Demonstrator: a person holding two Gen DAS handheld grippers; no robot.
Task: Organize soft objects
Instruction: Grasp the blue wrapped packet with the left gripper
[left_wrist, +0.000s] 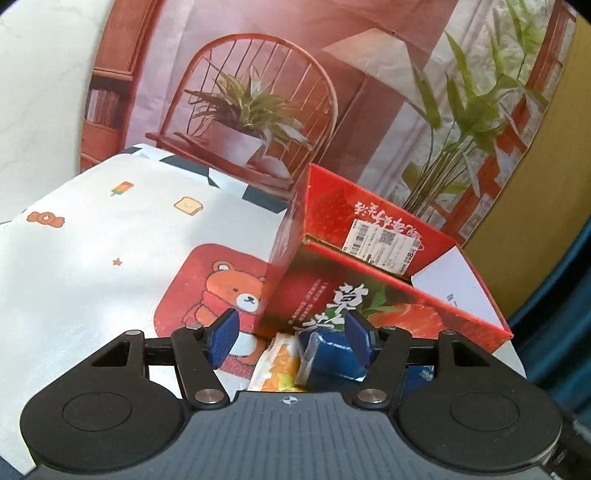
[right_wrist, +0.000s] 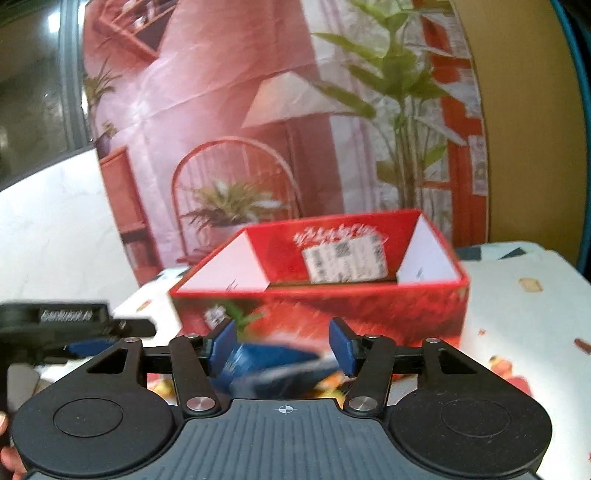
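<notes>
A red strawberry-print carton (left_wrist: 369, 291) stands open-topped on the table, with a shipping label inside its far wall. In the left wrist view my left gripper (left_wrist: 291, 339) is open just in front of it. Below the blue pads lie an orange-and-white soft packet (left_wrist: 277, 365) and a blue soft packet (left_wrist: 328, 354), which sits against the right pad. The right wrist view is blurred. There my right gripper (right_wrist: 283, 345) stands open before the carton (right_wrist: 321, 299), with a blue packet (right_wrist: 266, 365) between its fingers; I see no pad pressing on it.
A white tablecloth (left_wrist: 92, 258) with a bear print covers the table. A printed backdrop (left_wrist: 258, 92) of a chair and plants hangs right behind the carton. The black body of my left gripper (right_wrist: 66, 321) shows at the left of the right wrist view.
</notes>
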